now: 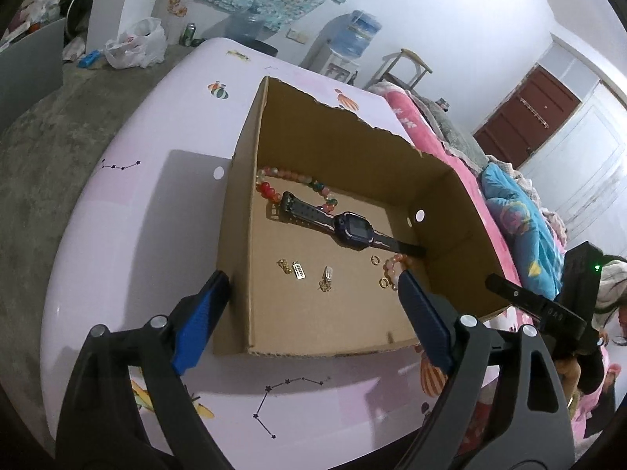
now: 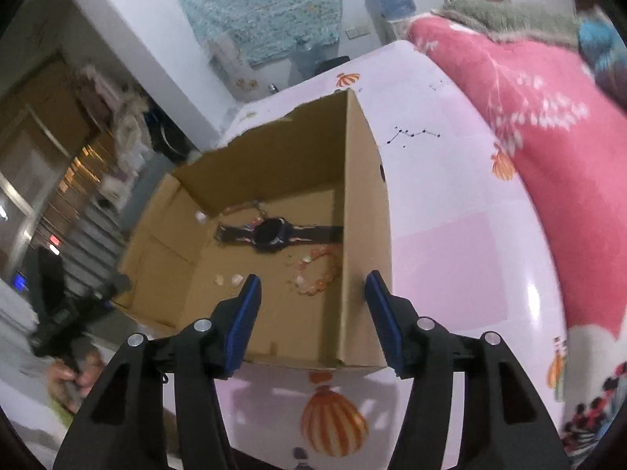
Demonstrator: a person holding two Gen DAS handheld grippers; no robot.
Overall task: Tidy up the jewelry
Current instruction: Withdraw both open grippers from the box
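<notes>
Jewelry lies on the floor of an open cardboard box (image 1: 345,149) on a pale pink table (image 1: 129,203). A black watch (image 1: 348,227) stretches across the middle of the box. A bead bracelet (image 1: 294,184) curls at the far left under the strap; another bracelet (image 1: 395,270) sits near right. Small gold charms (image 1: 298,270) and 2 rings (image 1: 375,260) lie near. The left gripper (image 1: 313,305) and the right gripper (image 2: 311,293) both hang wide apart, holding nothing, each straddling a box wall.

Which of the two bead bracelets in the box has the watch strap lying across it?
The multicoloured bead bracelet in the far corner: the watch strap crosses its loop. The orange bead bracelet lies beside the strap's other end.
</notes>
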